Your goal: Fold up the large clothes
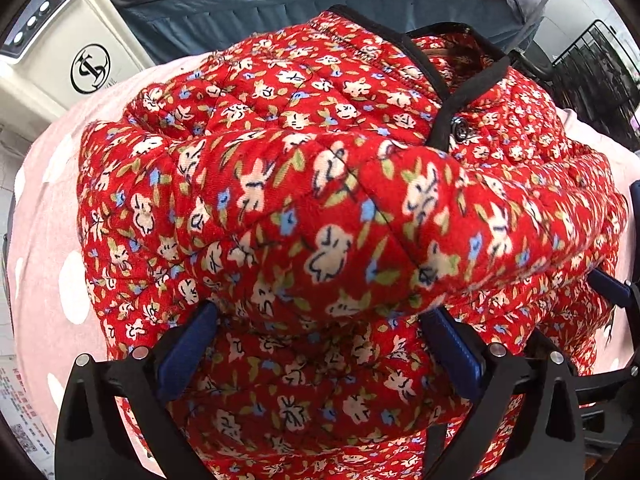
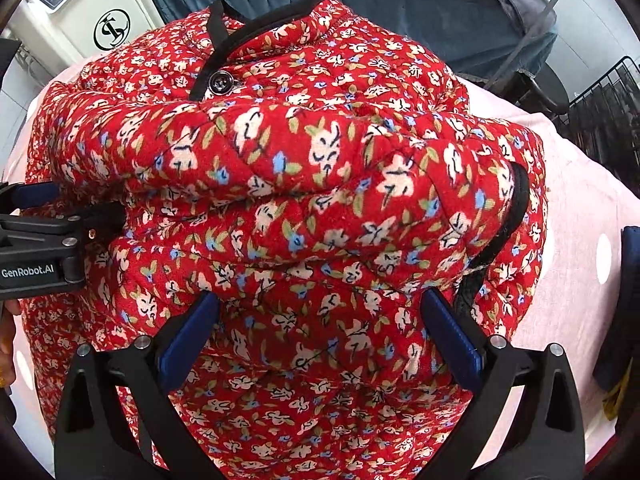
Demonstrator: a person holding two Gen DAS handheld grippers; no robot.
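Left wrist view: we see the red floral jacket [image 1: 320,208] bunched on the pink dotted counter [image 1: 44,248], a sleeve folded across, button at 2 o'clock. Both the left gripper [image 1: 320,344] and right gripper [image 2: 320,332] stand wide apart, clamping nothing. Folding looks partway; more remains.
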